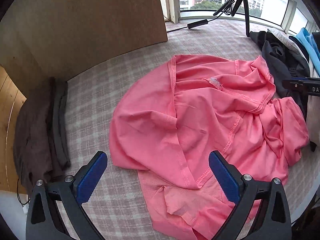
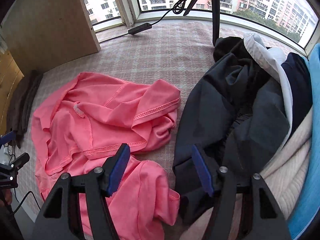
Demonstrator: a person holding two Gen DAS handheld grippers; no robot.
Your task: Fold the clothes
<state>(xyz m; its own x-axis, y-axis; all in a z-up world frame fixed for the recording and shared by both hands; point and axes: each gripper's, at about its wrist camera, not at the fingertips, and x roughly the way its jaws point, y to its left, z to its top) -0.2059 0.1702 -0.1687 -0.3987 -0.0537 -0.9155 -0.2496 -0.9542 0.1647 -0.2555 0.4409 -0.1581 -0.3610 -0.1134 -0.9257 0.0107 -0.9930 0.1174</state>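
A crumpled pink T-shirt (image 1: 200, 120) lies inside out on the checked bedspread (image 1: 100, 104), seams and label showing. My left gripper (image 1: 158, 160) hovers open over the shirt's near edge, nothing between its blue pads. In the right wrist view the same pink shirt (image 2: 100, 120) spreads across the left half. My right gripper (image 2: 160, 156) is open above the gap between the shirt and a dark garment (image 2: 220, 120), holding nothing. The right gripper's tip (image 1: 300, 86) shows at the right edge of the left wrist view.
A pile of clothes sits at the right: dark grey, white (image 2: 270, 60), navy, cream knit (image 2: 286, 170) and blue (image 2: 316, 120). Folded brown garments (image 1: 40, 130) lie at the left edge. A wooden panel (image 1: 90, 20), a tripod (image 2: 214, 10) and a cable with adapter (image 2: 140, 28) stand near the window.
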